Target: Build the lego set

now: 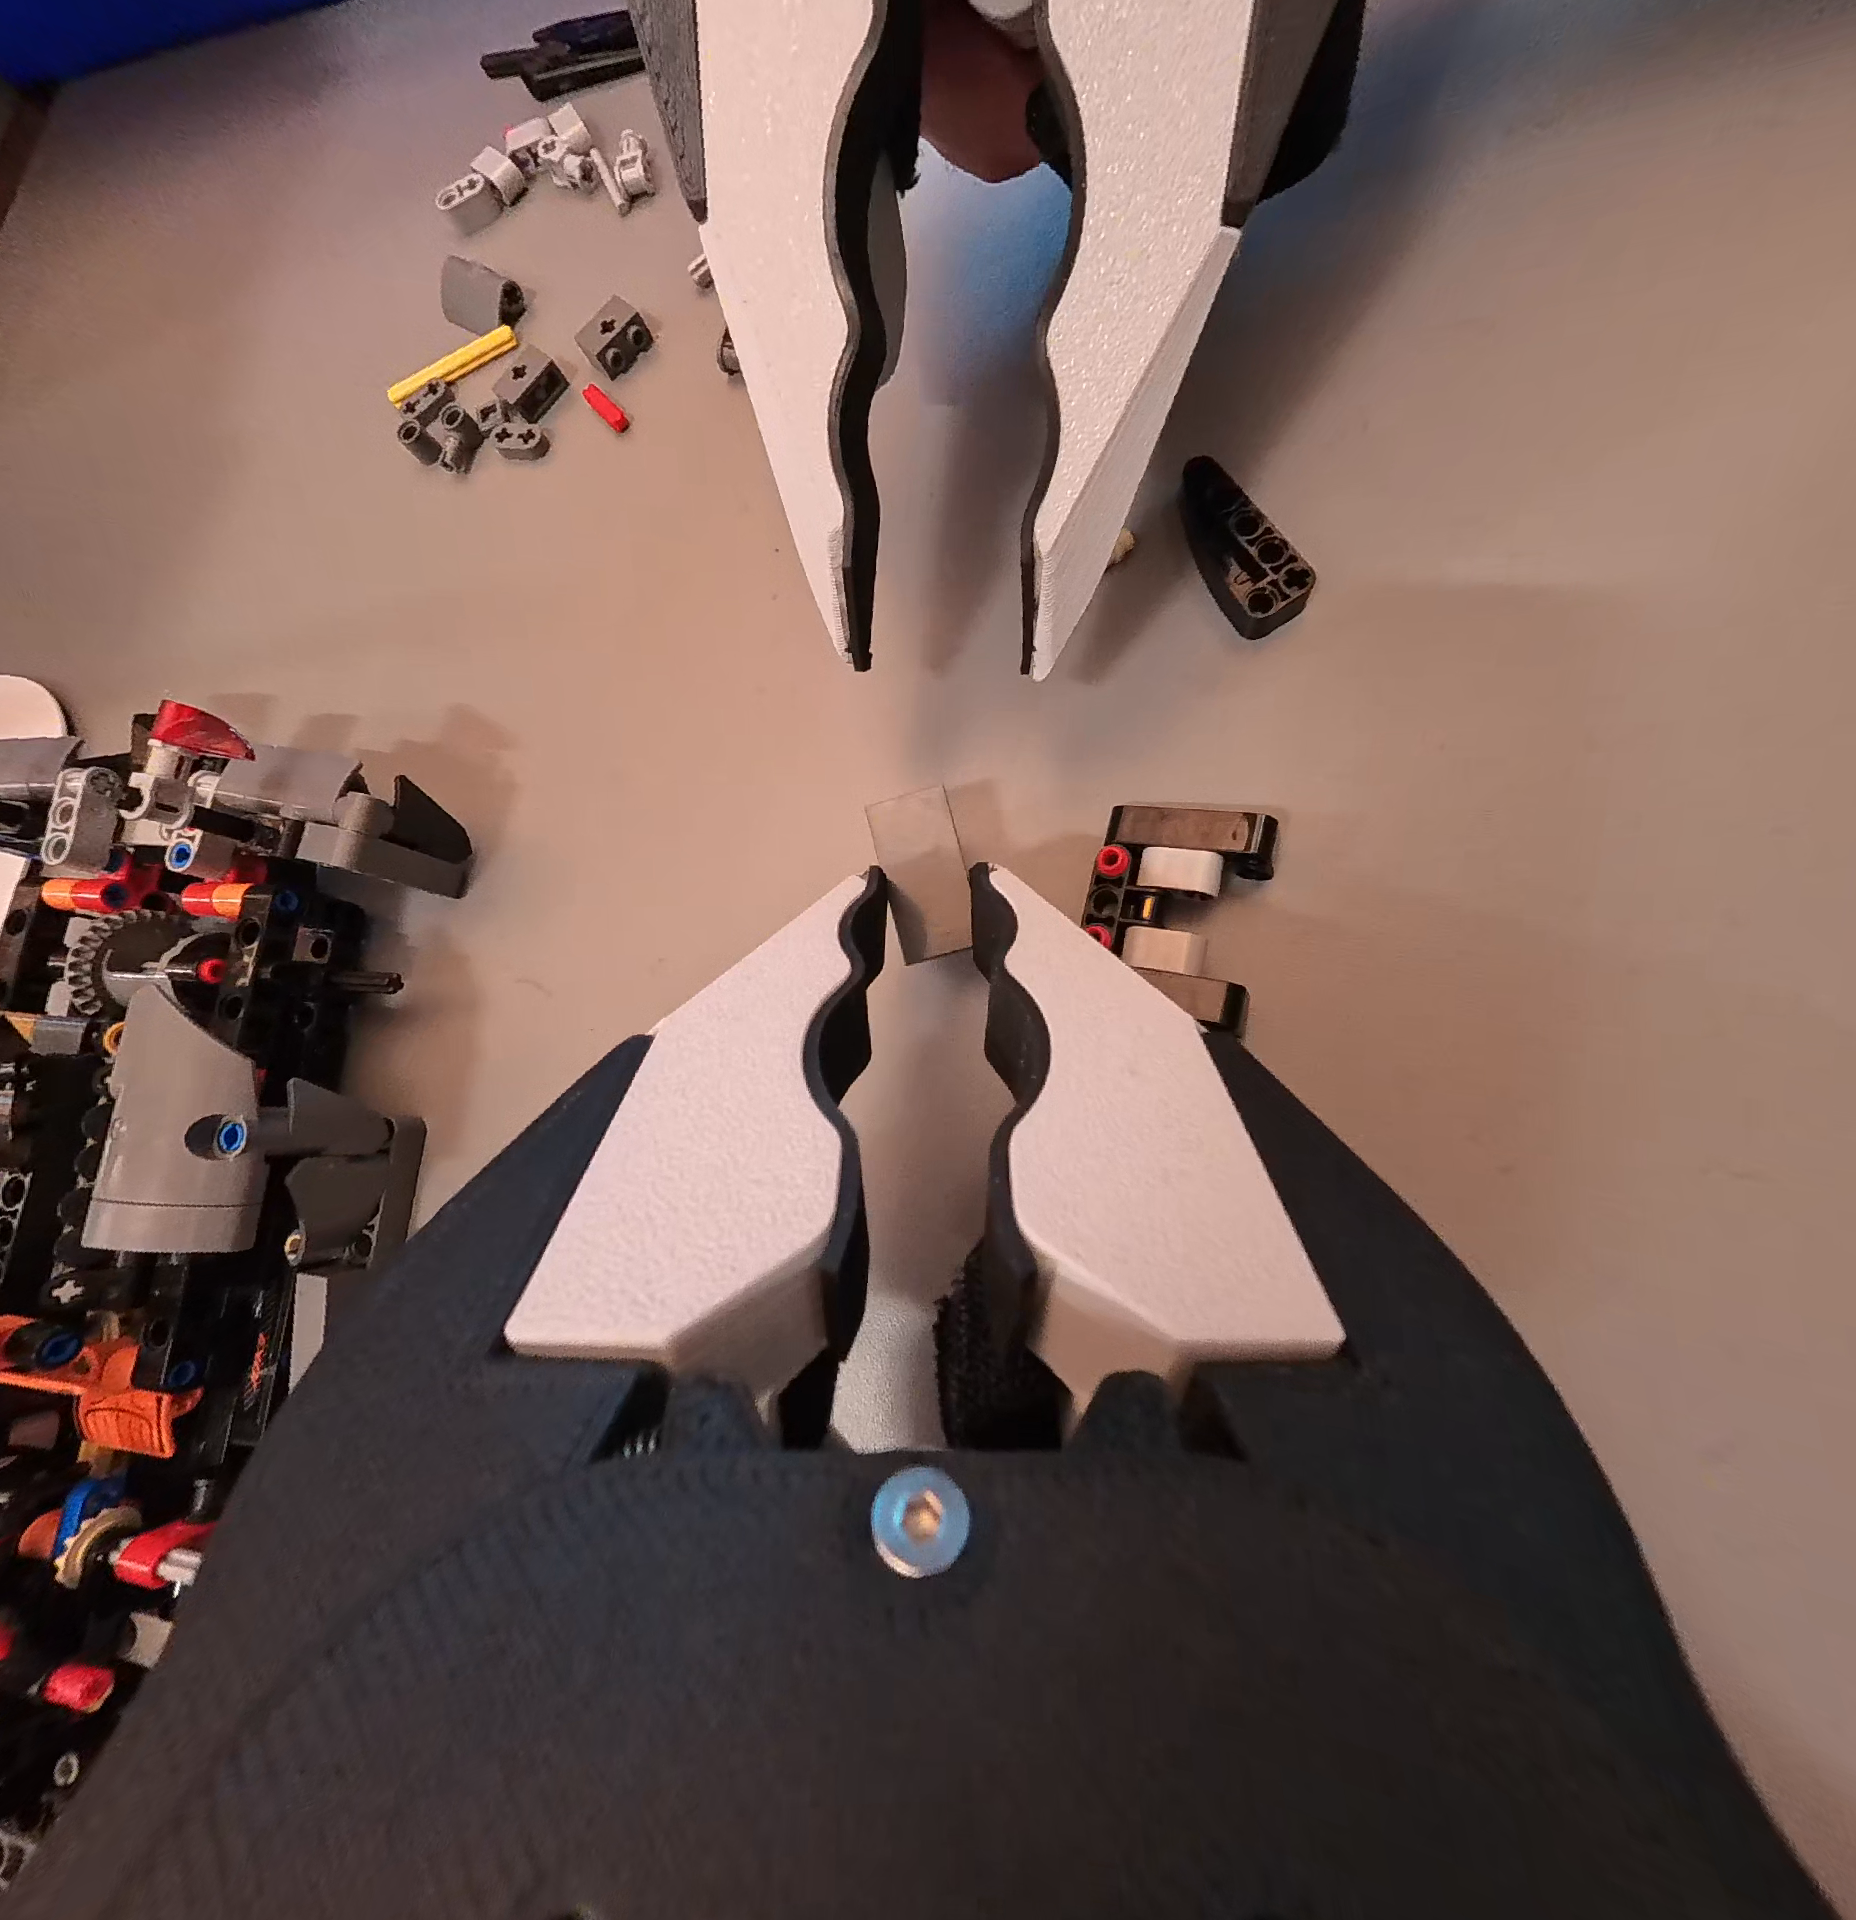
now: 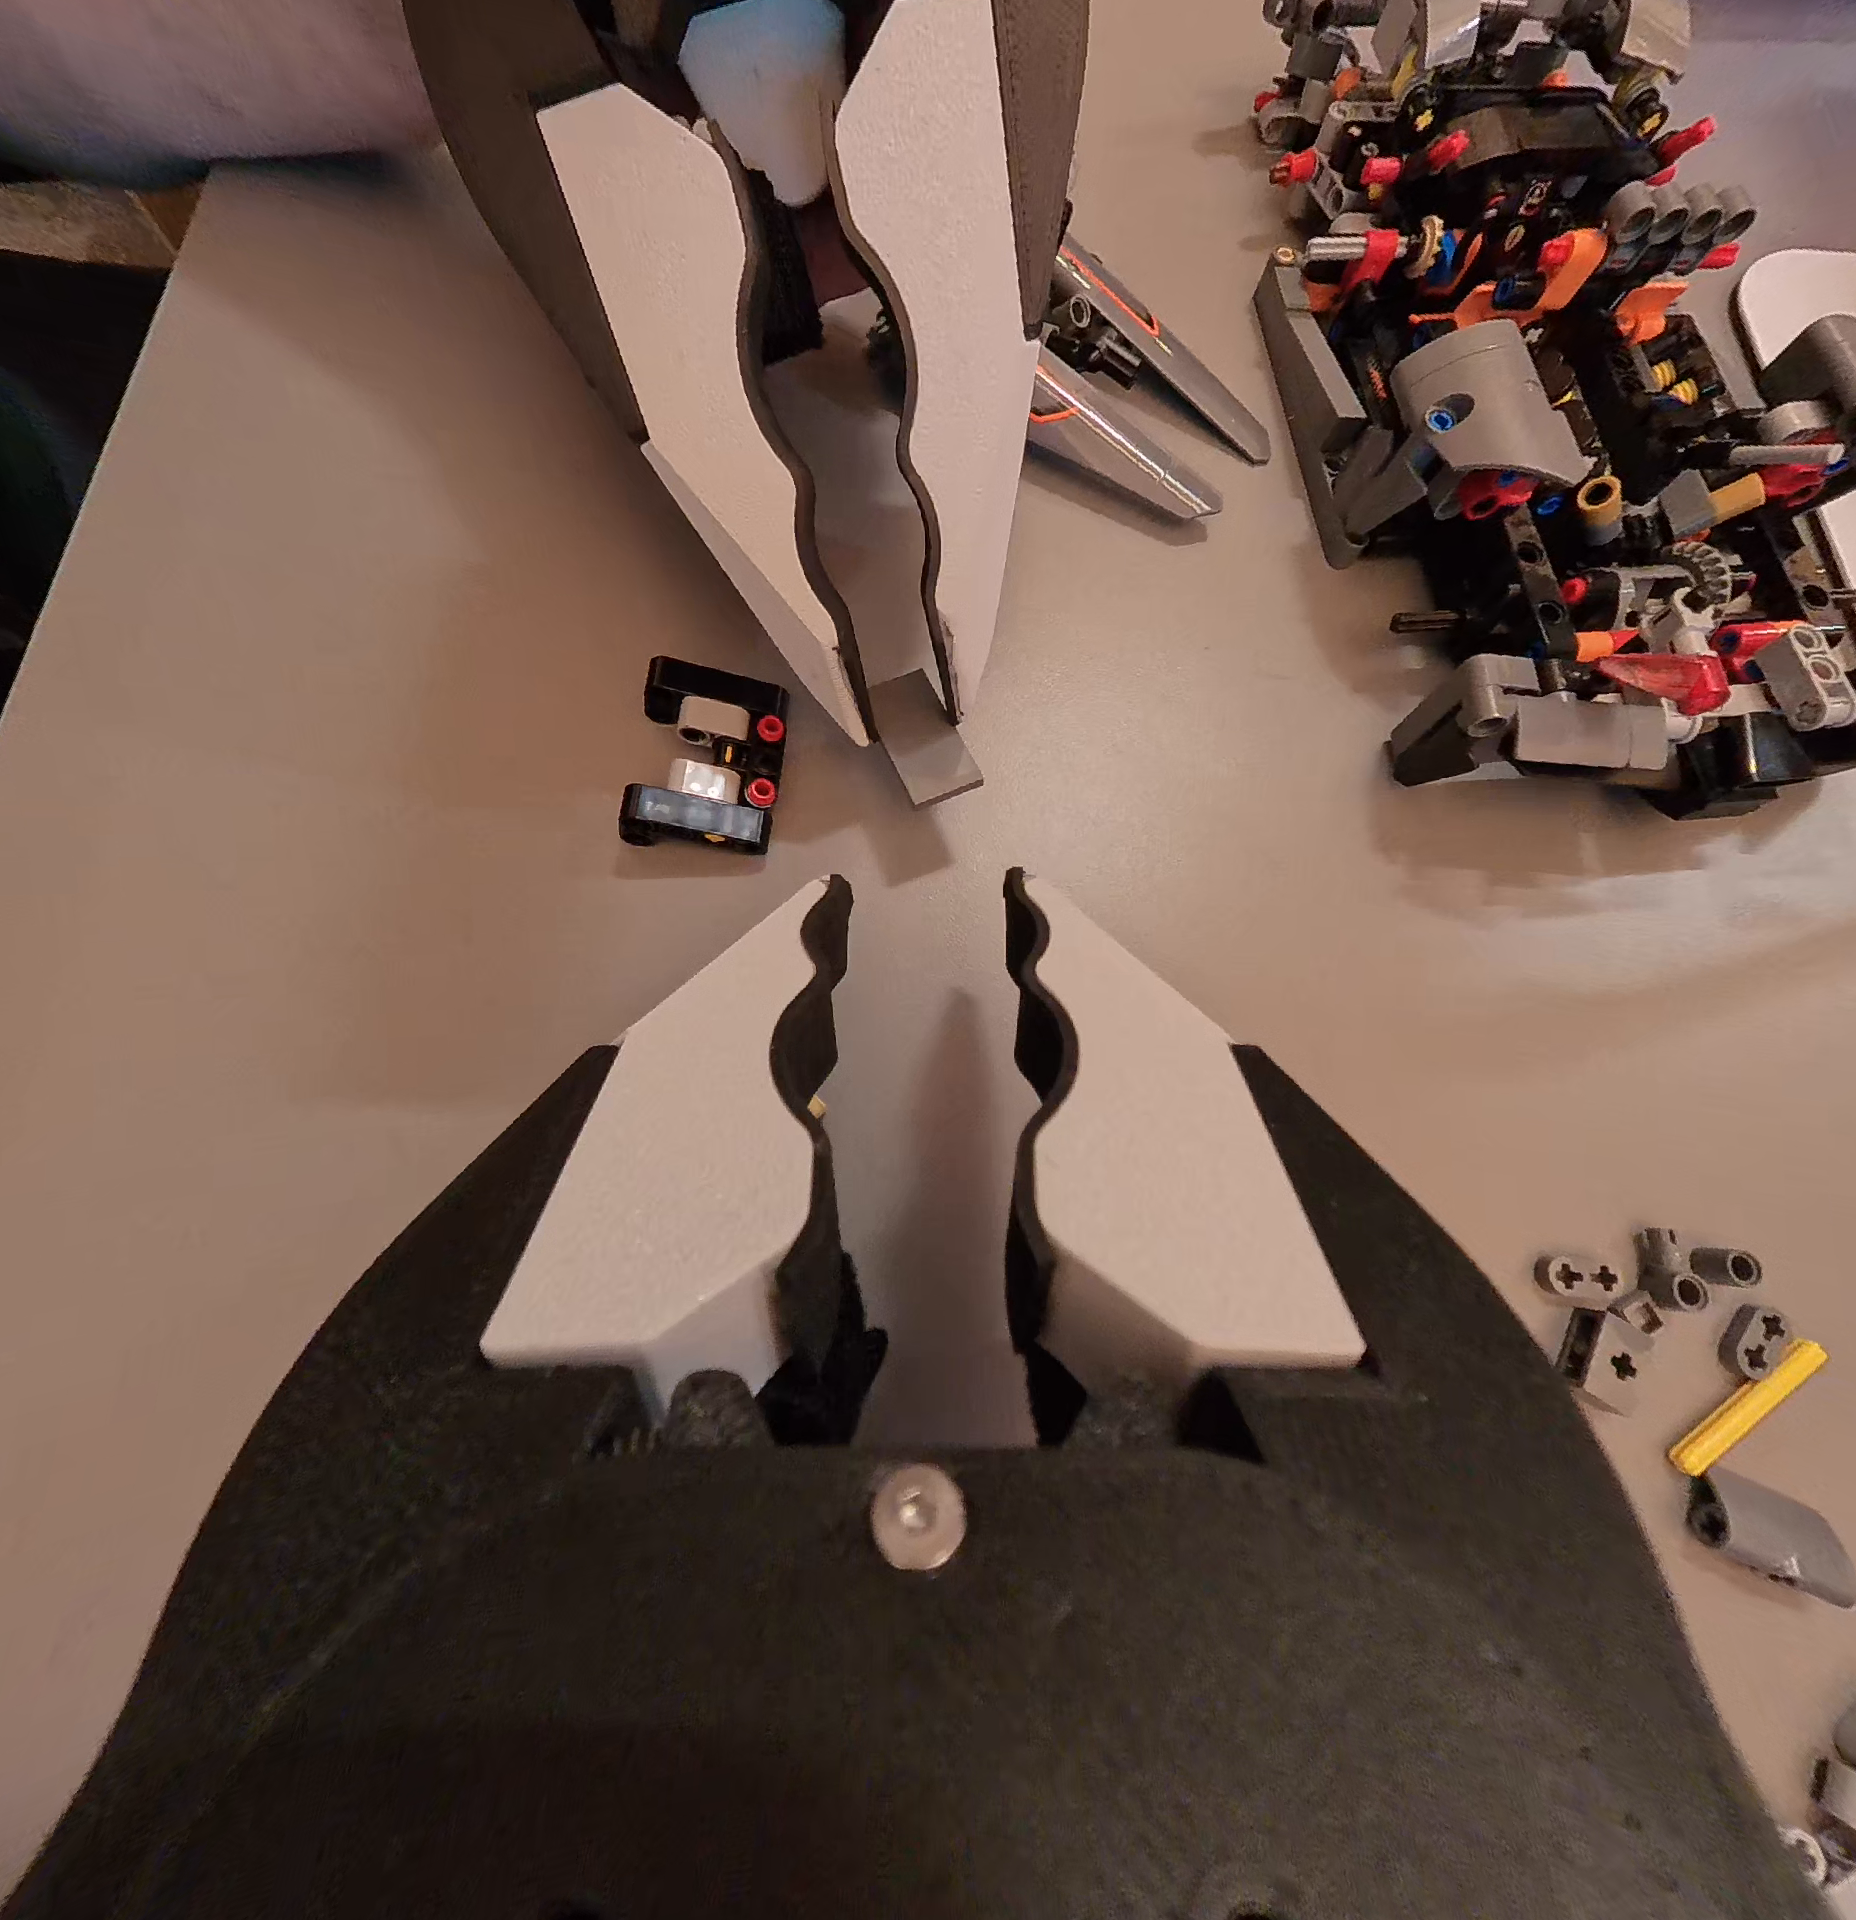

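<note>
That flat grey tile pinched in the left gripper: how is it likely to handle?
The grey tile looks thin, rigid and probably light. Its faces look smooth, and the left gripper pinches only one end, so it may pivot or slip if nudged. Flat, it shouldn't roll if dropped on the table. The right gripper stands open, short of it.

2 tongs (image 1: 929, 878) (image 2: 929, 883), 1 grey tile (image 1: 919, 883), 1 yellow axle (image 1: 451, 366)

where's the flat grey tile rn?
The flat grey tile is pinched at the tips of the left gripper, just above the table, with the small black bracket piece beside it.
</note>
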A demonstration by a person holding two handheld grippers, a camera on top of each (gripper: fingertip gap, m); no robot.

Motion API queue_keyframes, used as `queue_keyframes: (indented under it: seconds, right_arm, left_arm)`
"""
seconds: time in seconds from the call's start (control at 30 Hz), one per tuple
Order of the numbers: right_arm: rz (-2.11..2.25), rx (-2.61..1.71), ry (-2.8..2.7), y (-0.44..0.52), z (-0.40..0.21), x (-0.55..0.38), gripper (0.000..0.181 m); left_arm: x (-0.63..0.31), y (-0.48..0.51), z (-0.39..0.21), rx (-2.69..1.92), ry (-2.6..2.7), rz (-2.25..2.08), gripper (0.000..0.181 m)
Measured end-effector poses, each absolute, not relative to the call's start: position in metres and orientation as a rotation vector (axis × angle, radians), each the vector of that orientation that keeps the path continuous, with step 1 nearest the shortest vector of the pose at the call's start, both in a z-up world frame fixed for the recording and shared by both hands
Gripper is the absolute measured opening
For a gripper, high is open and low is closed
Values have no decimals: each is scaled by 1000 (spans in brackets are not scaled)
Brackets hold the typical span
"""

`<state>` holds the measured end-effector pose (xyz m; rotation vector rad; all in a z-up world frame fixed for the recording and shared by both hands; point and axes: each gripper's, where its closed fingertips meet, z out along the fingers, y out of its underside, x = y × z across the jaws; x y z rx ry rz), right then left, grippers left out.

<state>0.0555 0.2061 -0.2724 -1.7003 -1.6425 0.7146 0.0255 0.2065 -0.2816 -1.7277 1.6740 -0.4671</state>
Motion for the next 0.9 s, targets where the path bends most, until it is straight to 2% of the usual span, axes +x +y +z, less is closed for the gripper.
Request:
queue_keyframes:
  seconds: [0.3,0.9]
  right_arm:
    - [706,-1694,-1629,208,-269,57,29]
    - [690,-1682,-1604,211,-262,61,29]
  left_arm:
    - [26,209,-270,-1724,1604,-551,14]
    - [16,207,-183,-1533,1151,-1307,14]
